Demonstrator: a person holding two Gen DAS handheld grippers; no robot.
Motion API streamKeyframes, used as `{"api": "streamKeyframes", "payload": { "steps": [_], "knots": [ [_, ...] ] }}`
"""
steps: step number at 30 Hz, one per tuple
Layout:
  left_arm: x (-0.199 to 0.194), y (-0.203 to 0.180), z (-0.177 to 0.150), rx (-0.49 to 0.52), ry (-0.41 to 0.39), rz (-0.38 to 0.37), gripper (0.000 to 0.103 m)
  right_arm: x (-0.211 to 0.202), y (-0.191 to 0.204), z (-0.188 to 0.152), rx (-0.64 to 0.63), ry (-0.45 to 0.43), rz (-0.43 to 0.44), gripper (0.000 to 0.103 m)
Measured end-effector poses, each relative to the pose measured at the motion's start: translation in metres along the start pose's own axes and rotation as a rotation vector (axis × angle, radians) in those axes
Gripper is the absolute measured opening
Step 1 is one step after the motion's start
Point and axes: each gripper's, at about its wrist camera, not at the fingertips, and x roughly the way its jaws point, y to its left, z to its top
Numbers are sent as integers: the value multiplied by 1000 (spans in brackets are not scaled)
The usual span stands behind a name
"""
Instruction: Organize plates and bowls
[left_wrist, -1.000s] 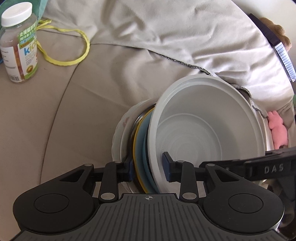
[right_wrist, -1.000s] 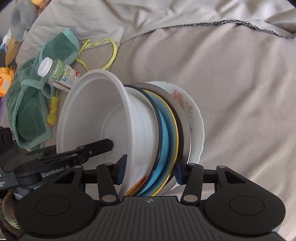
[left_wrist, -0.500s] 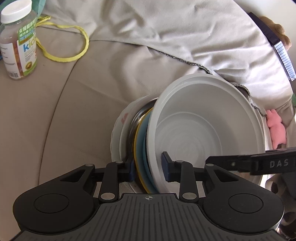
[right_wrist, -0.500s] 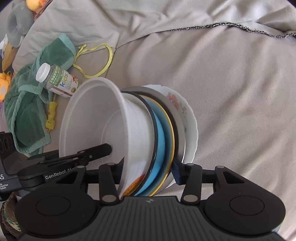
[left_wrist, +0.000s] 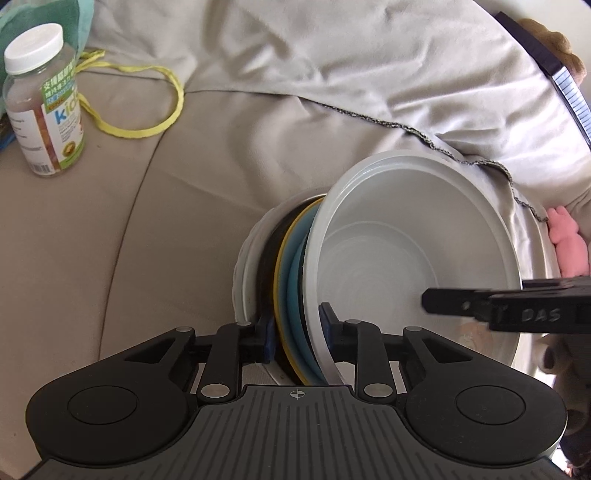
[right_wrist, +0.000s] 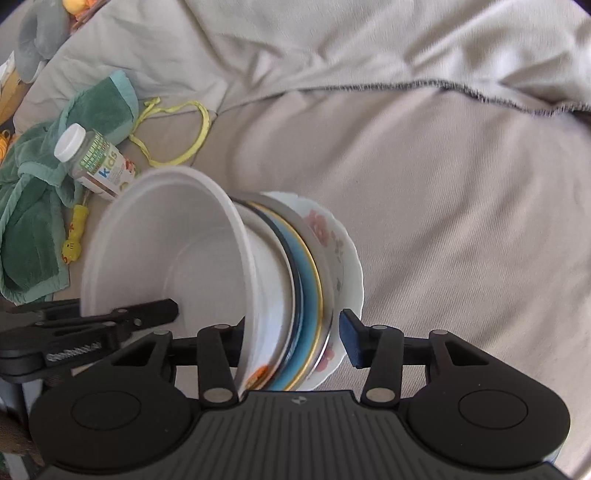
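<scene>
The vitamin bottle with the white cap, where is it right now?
The vitamin bottle stands at the left wrist view's upper left, on the beige cushion beside the yellow cord, apart from the stacked dishes.

One white bowl (right_wrist: 177, 258), perhaps four plates (right_wrist: 314, 266), one bottle (left_wrist: 44, 110), one towel (right_wrist: 33, 206)

Probably a home: beige sofa cushion (left_wrist: 122, 258), green towel (right_wrist: 44, 192), kids' vitamin bottle (left_wrist: 44, 107), toys.
</scene>
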Motion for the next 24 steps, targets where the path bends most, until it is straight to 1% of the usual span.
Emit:
{"api": "streamKeyframes", "payload": {
  "steps": [2,5,7,8,9,10,12,16,18,20,22,23,24],
  "knots": [
    [-1,-2,0,15,0,12,28,4,-3,-3,9,6,18,44],
    [-2,-9,2,50,-10,48,28,3,-1,-3,4,-14,24,44],
    [2,-18,4,107,-21,95,28,3,1,-3,4,-19,19,44],
    [6,-22,6,139,-12,122,27,3,1,-4,3,-20,21,44],
    [9,-22,8,135,1,131,26,2,0,-5,5,-23,25,44],
    [9,-20,10,119,15,126,25,1,-1,-6,4,-30,32,44],
    [4,-16,10,122,22,107,25,-3,-1,-7,-5,-44,39,44],
    [-7,-9,9,95,40,48,30,-7,2,-4,-25,-83,25,44],
    [-10,-9,8,96,40,40,31,-9,2,-5,-31,-96,24,44],
    [-13,-12,7,116,24,55,32,-11,2,-8,-39,-106,28,44],
    [-21,-19,6,155,-22,82,30,-14,2,-9,-40,-112,31,44],
    [-26,-23,6,175,-49,81,27,-15,3,-9,-40,-115,33,44],
    [-33,-27,8,190,-73,76,27,-17,3,-9,-39,-120,34,44]
  ]
}}
